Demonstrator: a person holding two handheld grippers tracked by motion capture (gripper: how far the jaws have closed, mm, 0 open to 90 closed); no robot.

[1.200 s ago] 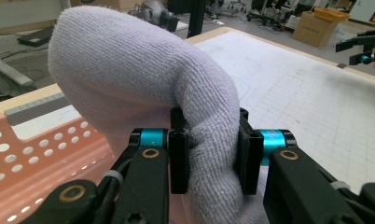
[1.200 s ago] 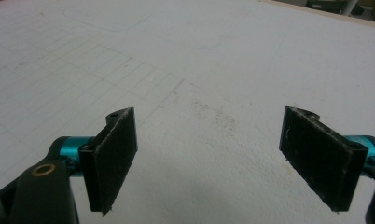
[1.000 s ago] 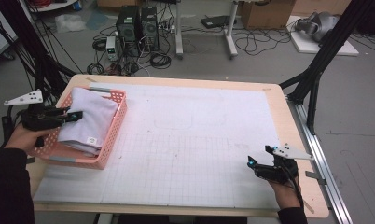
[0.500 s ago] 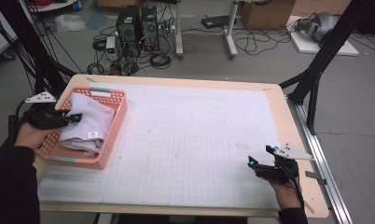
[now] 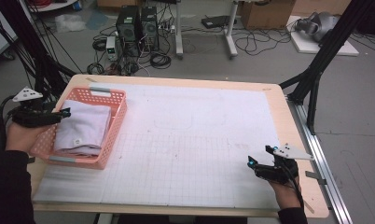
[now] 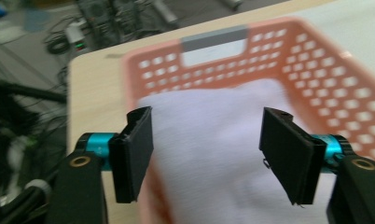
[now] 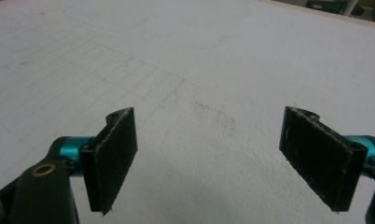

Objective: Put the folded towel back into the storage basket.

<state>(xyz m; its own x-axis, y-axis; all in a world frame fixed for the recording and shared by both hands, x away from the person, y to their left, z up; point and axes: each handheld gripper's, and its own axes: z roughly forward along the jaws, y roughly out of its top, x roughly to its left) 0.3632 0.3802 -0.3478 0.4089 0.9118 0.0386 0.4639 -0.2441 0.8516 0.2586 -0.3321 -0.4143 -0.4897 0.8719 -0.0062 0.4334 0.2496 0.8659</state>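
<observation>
A folded white cloth (image 5: 83,128) is lying inside a pink basket (image 5: 114,126), and the basket is sitting at about nine o'clock on the table (image 5: 213,98). The left tongs (image 5: 64,112) are hanging at the basket's nine o'clock edge, just over the cloth. Their jaws have just been opening and are standing wide, pinching nothing. The right tongs (image 5: 258,156) are resting low at about four o'clock, jaws wide apart over the bare white mat (image 7: 213,70).
</observation>
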